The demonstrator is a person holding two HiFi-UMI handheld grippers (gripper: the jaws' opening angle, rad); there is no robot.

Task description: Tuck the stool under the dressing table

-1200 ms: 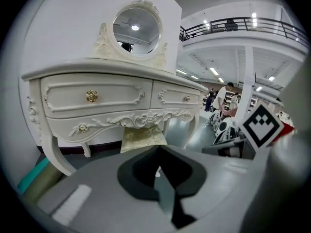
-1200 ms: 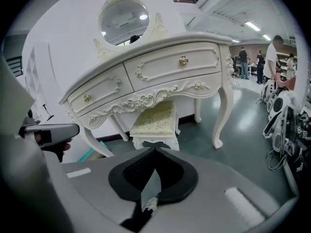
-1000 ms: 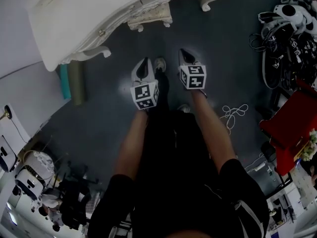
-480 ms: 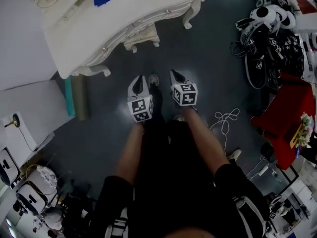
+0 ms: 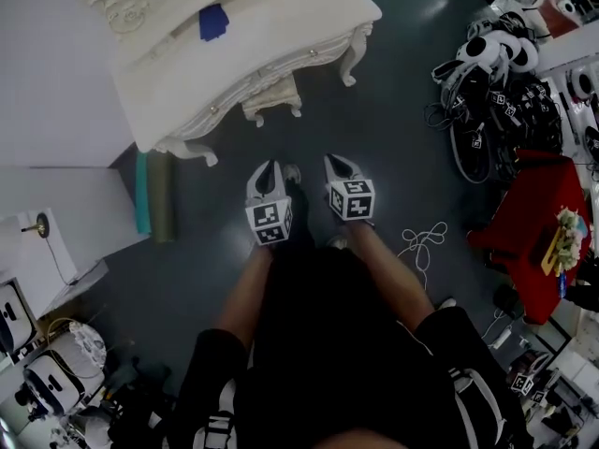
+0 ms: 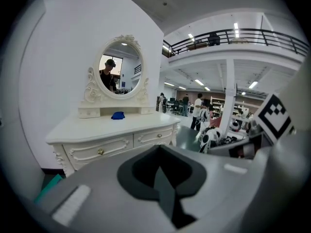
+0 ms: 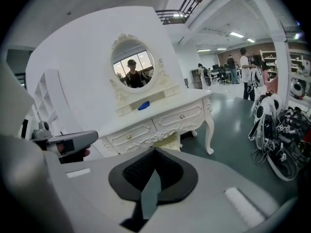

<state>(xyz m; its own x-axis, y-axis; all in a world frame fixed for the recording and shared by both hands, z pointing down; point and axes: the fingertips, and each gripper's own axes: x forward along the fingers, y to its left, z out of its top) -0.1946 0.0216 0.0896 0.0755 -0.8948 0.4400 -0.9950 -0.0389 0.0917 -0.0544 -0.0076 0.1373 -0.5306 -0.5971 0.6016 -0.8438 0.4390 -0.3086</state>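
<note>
Under the white dressing table (image 5: pixel 309 12) sits the cream stool (image 5: pixel 273 98), with only its front edge showing past the drawers. Apart from it, over the dark floor (image 5: pixel 402 129), the left gripper (image 5: pixel 270 168) and right gripper (image 5: pixel 339 165) hang side by side. Both of the 2 are closed tight and hold nothing. 1 small blue item (image 5: pixel 213 21) lies on the tabletop.

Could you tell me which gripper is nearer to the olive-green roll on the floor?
Left. In the head view the left gripper is right of the olive-green roll; the right gripper is farther right.
</note>
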